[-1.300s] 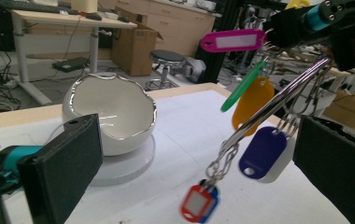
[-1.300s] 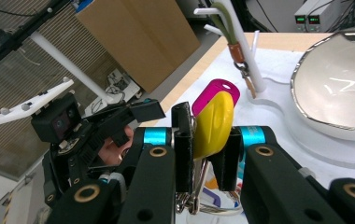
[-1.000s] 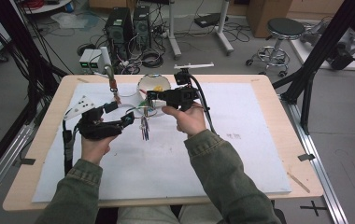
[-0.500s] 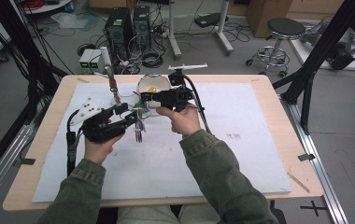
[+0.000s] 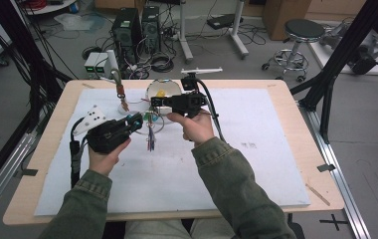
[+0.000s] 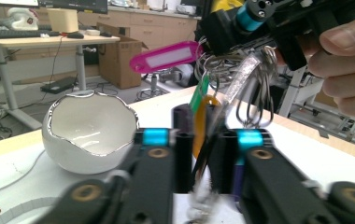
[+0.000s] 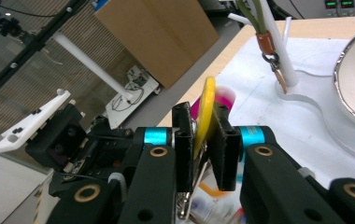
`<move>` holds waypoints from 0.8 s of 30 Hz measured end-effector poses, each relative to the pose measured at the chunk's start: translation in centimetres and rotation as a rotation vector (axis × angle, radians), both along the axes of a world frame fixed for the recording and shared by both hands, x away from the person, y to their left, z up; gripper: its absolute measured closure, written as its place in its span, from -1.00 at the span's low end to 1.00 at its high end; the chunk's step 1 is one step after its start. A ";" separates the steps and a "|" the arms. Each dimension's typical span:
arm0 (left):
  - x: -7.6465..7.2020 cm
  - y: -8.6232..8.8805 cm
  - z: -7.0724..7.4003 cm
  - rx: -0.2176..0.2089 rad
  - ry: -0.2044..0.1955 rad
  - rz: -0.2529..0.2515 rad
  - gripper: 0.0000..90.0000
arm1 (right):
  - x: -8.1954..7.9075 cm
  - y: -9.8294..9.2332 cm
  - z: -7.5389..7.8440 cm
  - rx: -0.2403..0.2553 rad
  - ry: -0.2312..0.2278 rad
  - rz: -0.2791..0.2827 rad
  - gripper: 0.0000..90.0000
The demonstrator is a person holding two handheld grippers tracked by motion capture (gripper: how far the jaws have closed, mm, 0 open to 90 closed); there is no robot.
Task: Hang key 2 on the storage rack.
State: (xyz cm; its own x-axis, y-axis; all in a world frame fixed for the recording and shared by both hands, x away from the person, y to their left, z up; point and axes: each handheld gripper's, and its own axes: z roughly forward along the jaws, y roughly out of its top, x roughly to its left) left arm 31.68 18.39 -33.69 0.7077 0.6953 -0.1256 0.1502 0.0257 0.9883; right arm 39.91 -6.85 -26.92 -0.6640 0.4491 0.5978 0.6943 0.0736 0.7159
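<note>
Colourful key tags (image 5: pixel 150 132) on metal rings

White bowl (image 5: pixel 161 90), round stool (image 5: pixel 302 31)

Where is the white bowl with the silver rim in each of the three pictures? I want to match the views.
High view: the white bowl stands at the far middle of the table, just beyond the right gripper.
Left gripper view: it is at the left, beside the left gripper, its broken-looking rim facing up.
Right gripper view: a part of its silver rim is at the right edge.
Shared landmark: the bunch of key tags, held between both grippers.
</note>
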 end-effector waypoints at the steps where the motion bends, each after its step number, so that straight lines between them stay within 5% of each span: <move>1: 0.0 0.0 0.0 -0.002 -0.002 0.002 0.91 | -0.1 0.0 0.0 -0.006 -0.005 -0.001 0.79; 3: 0.1 0.0 0.0 -0.003 0.002 -0.003 0.92 | -0.3 0.1 0.1 -0.023 -0.025 -0.002 0.76; 7: 0.2 0.1 0.0 -0.023 0.016 -0.014 0.92 | -0.5 -0.1 0.3 -0.033 -0.059 -0.029 0.39; 17: 0.6 0.8 0.1 -0.061 0.053 0.017 0.93 | -0.6 -1.6 0.0 -0.043 -0.069 -0.103 -0.34; 24: 0.7 1.3 0.3 -0.088 0.061 0.031 0.93 | -0.6 -2.7 -0.3 -0.072 -0.071 -0.156 -0.65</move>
